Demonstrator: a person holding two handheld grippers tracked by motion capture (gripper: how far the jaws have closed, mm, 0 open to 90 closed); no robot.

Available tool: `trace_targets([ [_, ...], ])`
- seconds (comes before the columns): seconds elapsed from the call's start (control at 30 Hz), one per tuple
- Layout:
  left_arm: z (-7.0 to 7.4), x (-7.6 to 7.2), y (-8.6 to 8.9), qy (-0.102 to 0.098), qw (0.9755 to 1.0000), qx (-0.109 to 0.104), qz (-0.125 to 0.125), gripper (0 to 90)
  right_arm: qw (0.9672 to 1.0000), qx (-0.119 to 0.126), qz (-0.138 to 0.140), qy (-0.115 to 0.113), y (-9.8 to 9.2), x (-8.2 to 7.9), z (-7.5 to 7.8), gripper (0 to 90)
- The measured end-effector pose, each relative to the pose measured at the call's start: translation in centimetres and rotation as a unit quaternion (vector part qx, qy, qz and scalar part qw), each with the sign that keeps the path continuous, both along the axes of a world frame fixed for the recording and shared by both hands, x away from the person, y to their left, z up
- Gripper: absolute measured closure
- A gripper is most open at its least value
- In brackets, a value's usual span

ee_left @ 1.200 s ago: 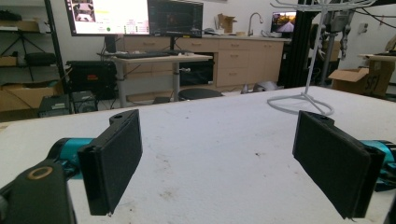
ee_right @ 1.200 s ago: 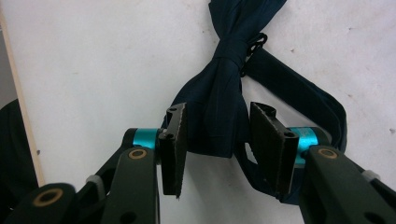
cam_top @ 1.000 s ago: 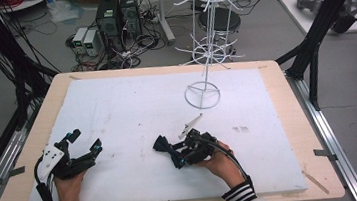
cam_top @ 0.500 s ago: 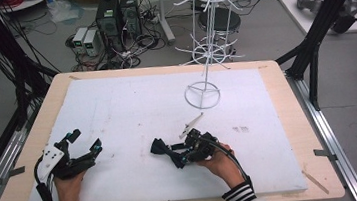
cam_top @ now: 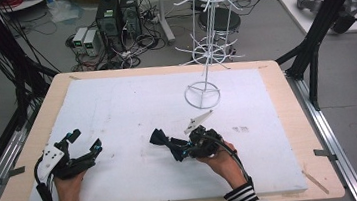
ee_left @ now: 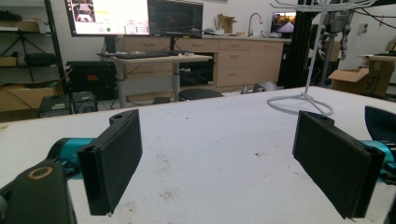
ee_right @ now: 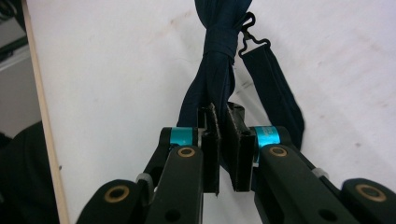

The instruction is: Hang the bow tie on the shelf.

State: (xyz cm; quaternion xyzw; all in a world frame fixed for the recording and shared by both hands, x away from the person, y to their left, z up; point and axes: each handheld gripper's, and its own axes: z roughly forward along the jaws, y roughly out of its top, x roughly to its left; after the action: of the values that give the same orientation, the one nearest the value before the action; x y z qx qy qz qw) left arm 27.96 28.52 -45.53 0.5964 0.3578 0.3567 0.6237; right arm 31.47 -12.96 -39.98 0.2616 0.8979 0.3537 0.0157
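Right claw (ee_right: 223, 145) is clamped on one wing of the navy bow tie (cam_top: 163, 141) lying at the worktop's (cam_top: 117, 107) six o'clock – grasp made, so next comes a lift toward the white wire rack (cam_top: 206, 52) at one o'clock – while the left claw (cam_top: 84, 142) rests with jaws spread.

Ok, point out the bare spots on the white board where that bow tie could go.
Bare: the stretch between the left tool and the bow tie, and the far-left area behind them. Crowded: around the wire rack base and the right tool.
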Motion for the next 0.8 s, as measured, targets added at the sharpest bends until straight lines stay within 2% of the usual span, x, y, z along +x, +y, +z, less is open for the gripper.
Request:
trace_targets([
  [0.07,0.0,0.0,0.0,-0.001,1.0000,0.000,0.000,16.1,0.9998,0.014,-0.009,-0.014,-0.3,-0.1,0.4,85.6],
  [0.1,0.0,0.0,0.0,0.000,1.0000,0.000,0.000,16.1,0.9998,0.014,-0.009,-0.014,-0.3,-0.1,0.4,85.6],
  [0.13,0.0,0.0,0.0,0.000,1.0000,0.000,0.000,16.1,0.9992,0.025,-0.015,-0.028,-0.6,-0.2,0.7,85.6],
  [0.17,0.0,0.0,0.0,0.000,1.0000,0.000,0.000,16.1,0.9992,0.025,-0.015,-0.028,-0.6,-0.2,0.7,85.6],
  [0.2,0.0,0.0,0.0,-0.001,1.0000,0.000,0.000,16.1,0.9987,0.031,-0.018,-0.036,-0.7,-0.2,0.9,85.6],
  [0.23,0.0,0.0,0.0,0.000,1.0000,0.000,0.000,16.1,0.9974,0.042,-0.027,-0.053,-1.0,-0.3,1.2,85.6],
  [0.3,0.0,0.0,0.0,0.000,1.0000,-0.001,0.000,16.1,0.9966,0.048,-0.033,-0.058,-1.2,-0.4,1.4,85.6],
  [0.4,0.0,0.0,0.0,-0.001,1.0000,-0.001,0.000,16.1,0.9934,0.064,-0.049,-0.081,-1.7,-0.6,1.9,85.6],
  [0.47,0.0,0.0,0.0,0.000,1.0000,0.000,0.000,16.1,0.9901,0.080,-0.061,-0.098,-2.3,-0.7,2.4,85.6],
  [0.53,0.0,0.0,0.0,-0.001,1.0000,-0.001,0.000,16.1,0.9891,0.085,-0.066,-0.100,-2.5,-0.7,2.5,85.6],
  [0.57,0.0,0.0,0.0,0.000,1.0000,0.000,0.000,16.1,0.9880,0.088,-0.069,-0.107,-2.7,-0.8,2.6,85.6],
  [0.6,0.0,0.0,0.0,-0.001,1.0000,0.000,0.000,16.1,0.9855,0.094,-0.077,-0.119,-3.1,-0.9,2.9,85.6],
  [0.67,0.0,0.0,0.0,-0.001,1.0000,0.000,0.000,16.1,0.9847,0.097,-0.080,-0.121,-3.2,-0.9,3.0,85.7],
  [0.7,0.0,0.0,0.0,-0.001,1.0000,0.000,0.001,16.1,0.9824,0.103,-0.084,-0.132,-3.5,-1.0,3.3,85.6],
  [0.73,0.0,0.0,0.0,0.000,1.0000,0.000,0.000,16.1,0.9824,0.103,-0.084,-0.132,-3.5,-1.0,3.3,85.6],
  [0.8,0.0,0.0,0.0,-0.001,1.0000,0.000,0.001,16.1,0.9798,0.108,-0.091,-0.142,-3.8,-1.1,3.6,85.6],
])
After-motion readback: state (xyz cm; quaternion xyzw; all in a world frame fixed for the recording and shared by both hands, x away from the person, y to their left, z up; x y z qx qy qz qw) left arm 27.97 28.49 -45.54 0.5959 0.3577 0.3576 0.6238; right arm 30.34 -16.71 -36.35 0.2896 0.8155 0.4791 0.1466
